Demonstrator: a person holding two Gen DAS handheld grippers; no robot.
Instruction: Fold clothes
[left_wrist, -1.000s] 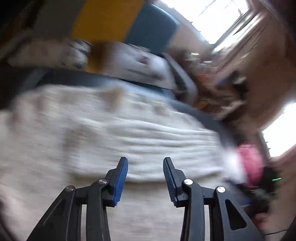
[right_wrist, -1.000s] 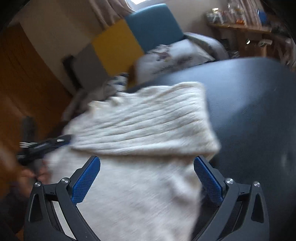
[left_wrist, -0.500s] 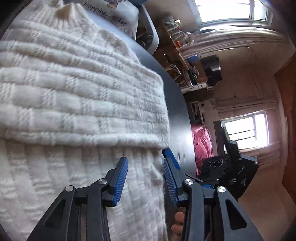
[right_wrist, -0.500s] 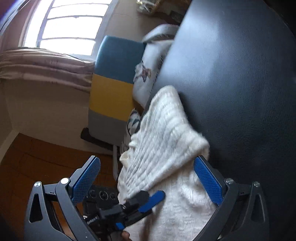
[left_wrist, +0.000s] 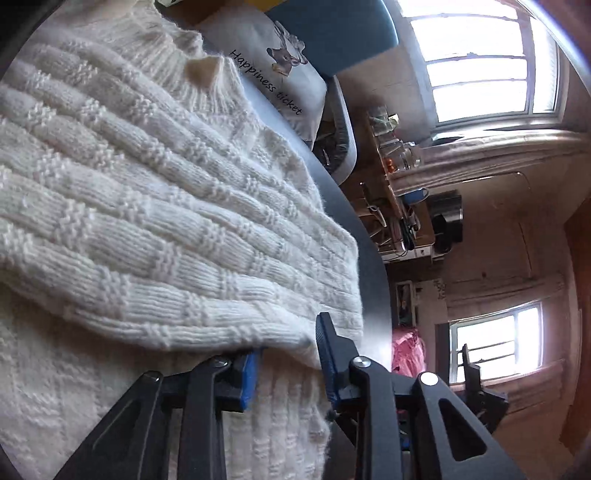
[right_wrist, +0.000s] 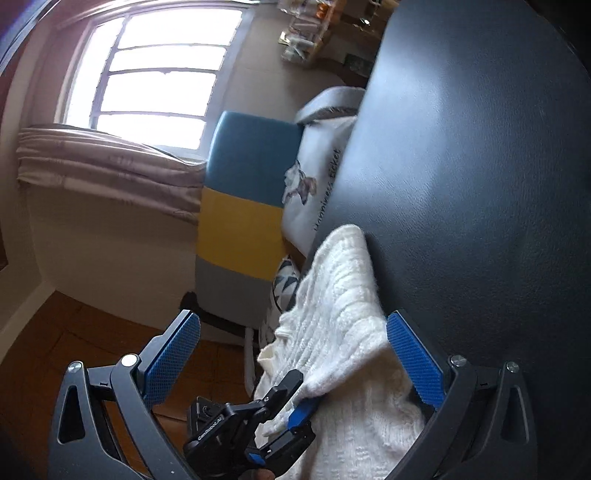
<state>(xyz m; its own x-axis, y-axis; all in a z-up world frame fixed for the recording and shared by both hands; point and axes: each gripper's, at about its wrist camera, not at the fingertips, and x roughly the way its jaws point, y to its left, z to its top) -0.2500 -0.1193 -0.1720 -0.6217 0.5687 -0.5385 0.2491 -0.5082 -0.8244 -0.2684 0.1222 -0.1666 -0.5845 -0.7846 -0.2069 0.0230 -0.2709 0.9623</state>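
Observation:
A cream cable-knit sweater (left_wrist: 166, 221) lies folded on a dark round table (right_wrist: 480, 184), one layer doubled over another. My left gripper (left_wrist: 288, 339) is at the near corner of the fold. One pad is tucked under the upper layer, the other lies on top, and the jaws are closing on the knit. The right wrist view shows that same left gripper (right_wrist: 295, 397) pinching the sweater (right_wrist: 340, 314) at its corner. My right gripper (right_wrist: 293, 317) stands wide open, its pads astride the sweater's edge without touching it.
A white cushion (left_wrist: 280, 74) printed "Happiness ticket" leans on a blue, yellow and grey chair (right_wrist: 243, 199) beyond the table. Cluttered wooden shelves (left_wrist: 399, 184) stand by the wall under a window. A pink bundle (left_wrist: 404, 350) lies past the table edge, above the wooden floor (right_wrist: 92, 332).
Both wrists rolled, and both grippers came down to the sweater's near edge. The left jaws narrowed, and one pad slid under the folded layer. The right jaws kept their width.

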